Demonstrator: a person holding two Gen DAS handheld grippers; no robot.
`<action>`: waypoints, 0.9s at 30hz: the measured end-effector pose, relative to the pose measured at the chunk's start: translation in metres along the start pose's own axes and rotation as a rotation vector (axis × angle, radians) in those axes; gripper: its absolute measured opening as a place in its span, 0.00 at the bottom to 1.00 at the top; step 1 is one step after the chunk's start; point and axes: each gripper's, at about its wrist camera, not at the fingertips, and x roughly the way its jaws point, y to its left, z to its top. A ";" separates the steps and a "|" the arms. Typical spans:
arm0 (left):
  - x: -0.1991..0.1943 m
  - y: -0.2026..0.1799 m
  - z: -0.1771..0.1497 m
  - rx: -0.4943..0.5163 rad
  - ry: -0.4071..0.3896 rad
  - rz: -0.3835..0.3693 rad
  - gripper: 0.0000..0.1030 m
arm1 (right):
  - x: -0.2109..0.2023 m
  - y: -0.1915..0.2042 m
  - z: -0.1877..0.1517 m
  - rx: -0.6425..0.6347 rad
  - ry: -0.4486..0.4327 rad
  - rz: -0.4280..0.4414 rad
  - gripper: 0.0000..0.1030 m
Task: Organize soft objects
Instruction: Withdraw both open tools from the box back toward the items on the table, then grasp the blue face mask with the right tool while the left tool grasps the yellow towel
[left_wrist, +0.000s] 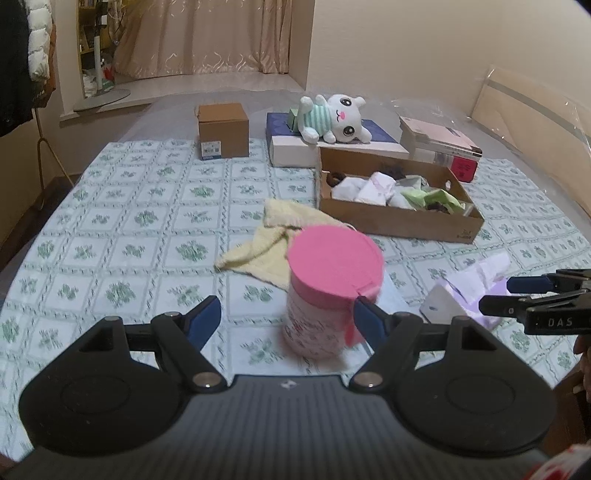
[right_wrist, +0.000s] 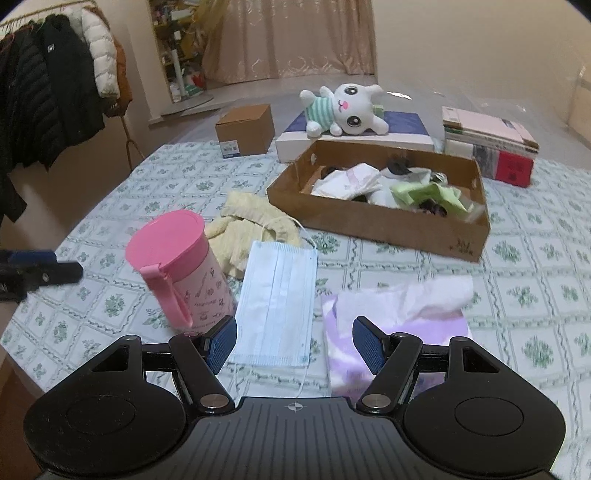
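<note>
**Both grippers empty, soft items not yet picked**

Your left hand-held gripper (left_wrist: 288, 317) is spread and holds nothing; the pink-lidded plastic cup (left_wrist: 328, 291) stands between its fingers. Your right hand-held gripper (right_wrist: 294, 345) is spread too, above the pale blue pleated face mask (right_wrist: 277, 299), beside the lilac tissue pack (right_wrist: 395, 325). Farther out lie the cream knitted cloth (right_wrist: 251, 229) and the shallow brown cardboard tray (right_wrist: 369, 225), already part filled. You appear to be choosing a pick; next likely calls for lowering onto the mask and pinching it.
</note>
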 end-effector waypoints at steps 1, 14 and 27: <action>0.003 0.004 0.005 0.008 0.000 -0.002 0.74 | 0.005 0.001 0.004 -0.025 0.007 0.005 0.67; 0.081 0.065 0.064 0.049 0.068 -0.006 0.74 | 0.099 0.010 0.029 -0.450 0.203 0.145 0.67; 0.174 0.079 0.066 0.072 0.168 -0.062 0.74 | 0.162 0.047 -0.018 -0.630 0.329 0.245 0.69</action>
